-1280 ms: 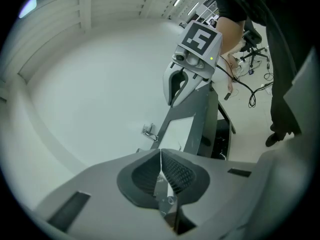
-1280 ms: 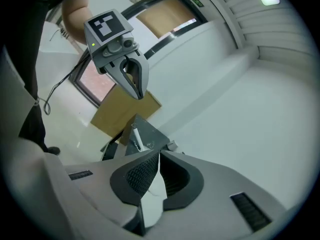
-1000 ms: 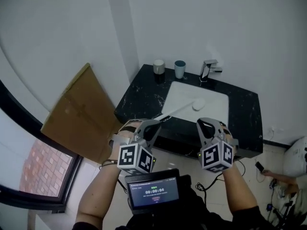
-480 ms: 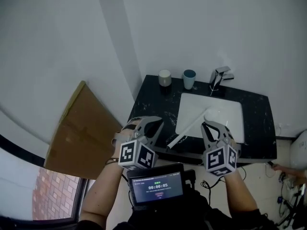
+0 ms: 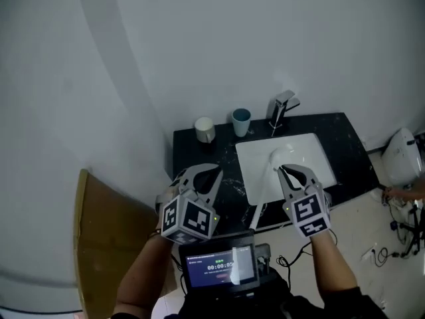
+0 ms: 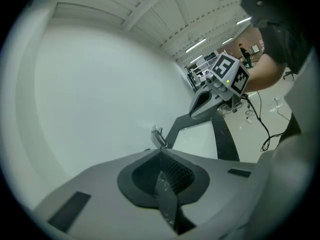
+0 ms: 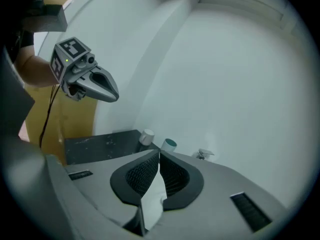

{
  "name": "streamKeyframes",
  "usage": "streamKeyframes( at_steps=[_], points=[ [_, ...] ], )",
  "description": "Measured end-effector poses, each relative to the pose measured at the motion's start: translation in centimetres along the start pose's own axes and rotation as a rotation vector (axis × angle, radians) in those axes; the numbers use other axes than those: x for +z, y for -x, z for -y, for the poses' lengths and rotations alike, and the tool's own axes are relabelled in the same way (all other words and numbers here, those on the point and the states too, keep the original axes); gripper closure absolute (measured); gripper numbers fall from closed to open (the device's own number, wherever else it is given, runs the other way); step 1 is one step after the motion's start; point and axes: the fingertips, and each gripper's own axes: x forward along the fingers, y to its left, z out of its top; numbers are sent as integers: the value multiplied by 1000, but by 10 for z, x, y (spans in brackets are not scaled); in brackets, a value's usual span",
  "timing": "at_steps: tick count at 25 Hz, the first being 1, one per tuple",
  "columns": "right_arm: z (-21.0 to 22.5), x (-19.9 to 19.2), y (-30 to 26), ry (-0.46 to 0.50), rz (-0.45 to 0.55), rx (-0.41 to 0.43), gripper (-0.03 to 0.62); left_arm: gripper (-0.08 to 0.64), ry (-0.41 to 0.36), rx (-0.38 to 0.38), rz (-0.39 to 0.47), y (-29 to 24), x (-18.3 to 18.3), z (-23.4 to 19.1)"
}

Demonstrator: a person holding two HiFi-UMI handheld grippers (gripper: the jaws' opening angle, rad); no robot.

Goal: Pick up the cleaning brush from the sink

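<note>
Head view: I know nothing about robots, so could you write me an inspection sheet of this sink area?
Surface: black stone counter holding a white sink.
Job's things: white cleaning brush lies in the sink, handle reaching over the front rim, not yet gripped.
Clutter: white cup and teal cup left of the faucet.
Grippers: left gripper and right gripper both shut and empty, near the counter's front.
Cables: black cables on the floor, right.
Surroundings: white wall; cardboard sheet at left.
</note>
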Motion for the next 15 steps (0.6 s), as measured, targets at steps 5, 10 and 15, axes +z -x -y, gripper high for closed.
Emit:
streamKeyframes(
  at_steps=[5,10,15],
  points=[
    [25,-9,-24,-200,-77,-101,592,538,43,-103,-7,-39,-20,-22],
    [39,-60,-60,-453,-171,-134,592,538,298,-166,-78,-88,-40,-23],
    [30,-117,-101,-782,-280,-66,592,538,550,-245,-140,-128,-66,-3]
  ],
)
